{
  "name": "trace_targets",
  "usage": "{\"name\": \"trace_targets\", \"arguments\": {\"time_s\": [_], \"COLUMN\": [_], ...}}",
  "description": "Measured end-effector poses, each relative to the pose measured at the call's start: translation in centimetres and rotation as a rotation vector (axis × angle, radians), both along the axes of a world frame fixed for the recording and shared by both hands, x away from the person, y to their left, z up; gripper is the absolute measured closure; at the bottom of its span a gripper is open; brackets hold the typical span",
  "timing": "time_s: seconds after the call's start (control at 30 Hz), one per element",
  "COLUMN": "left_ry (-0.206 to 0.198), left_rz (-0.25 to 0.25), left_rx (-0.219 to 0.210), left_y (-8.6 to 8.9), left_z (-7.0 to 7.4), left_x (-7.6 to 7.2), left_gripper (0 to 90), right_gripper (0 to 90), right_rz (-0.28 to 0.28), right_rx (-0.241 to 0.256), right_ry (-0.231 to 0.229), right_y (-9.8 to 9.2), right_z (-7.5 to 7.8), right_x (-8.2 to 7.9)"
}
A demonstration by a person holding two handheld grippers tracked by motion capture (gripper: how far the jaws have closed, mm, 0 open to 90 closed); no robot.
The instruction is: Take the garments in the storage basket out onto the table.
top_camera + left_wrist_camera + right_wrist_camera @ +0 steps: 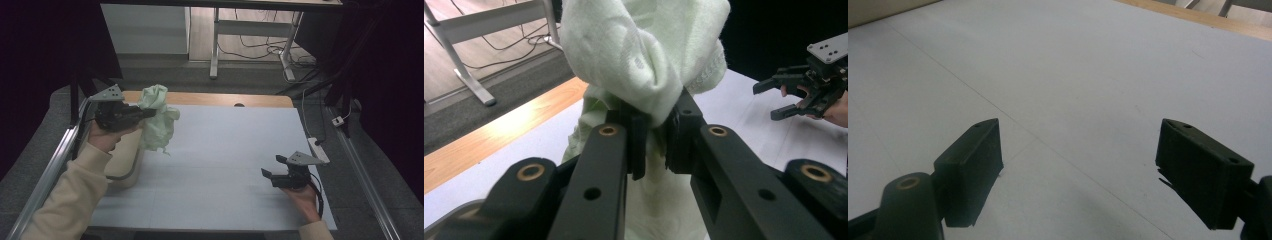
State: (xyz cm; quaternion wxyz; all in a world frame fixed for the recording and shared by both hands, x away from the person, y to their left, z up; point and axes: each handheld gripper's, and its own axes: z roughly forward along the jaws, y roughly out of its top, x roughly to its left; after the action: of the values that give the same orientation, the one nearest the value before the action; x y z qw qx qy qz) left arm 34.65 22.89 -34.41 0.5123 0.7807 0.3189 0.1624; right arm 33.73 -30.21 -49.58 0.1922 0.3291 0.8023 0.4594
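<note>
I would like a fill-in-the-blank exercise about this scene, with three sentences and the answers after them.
1. The left gripper is shut on a pale ____ cloth.
2. The right gripper holds nothing and its jaws stand ____.
3. The cloth hangs in the air above a beige ____ at the table's left edge.

Missing words: green; open; bin

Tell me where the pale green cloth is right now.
In the high view the pale green cloth hangs at the table's far left, pinched in the left gripper, above a beige container.
</note>
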Motion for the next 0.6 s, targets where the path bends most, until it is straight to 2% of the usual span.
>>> {"name": "trace_targets", "arguments": {"time_s": [0.4, 0.6], "left_ry": [0.000, 0.011], "left_rz": [-0.063, -0.097], "left_rx": [0.003, 0.015], "left_y": [-3.1, -4.9], "left_z": [0.2, -0.2], "left_x": [1.1, 1.6], "left_gripper": [80.4, 80.4], "right_gripper": [18.6, 18.5], "right_rz": [-0.002, 0.000], "right_rx": [0.006, 0.001], "right_ry": [-0.005, -0.004], "right_y": [0.0, 0.0], "right_z": [0.0, 0.0], "right_x": [0.0, 0.0]}}
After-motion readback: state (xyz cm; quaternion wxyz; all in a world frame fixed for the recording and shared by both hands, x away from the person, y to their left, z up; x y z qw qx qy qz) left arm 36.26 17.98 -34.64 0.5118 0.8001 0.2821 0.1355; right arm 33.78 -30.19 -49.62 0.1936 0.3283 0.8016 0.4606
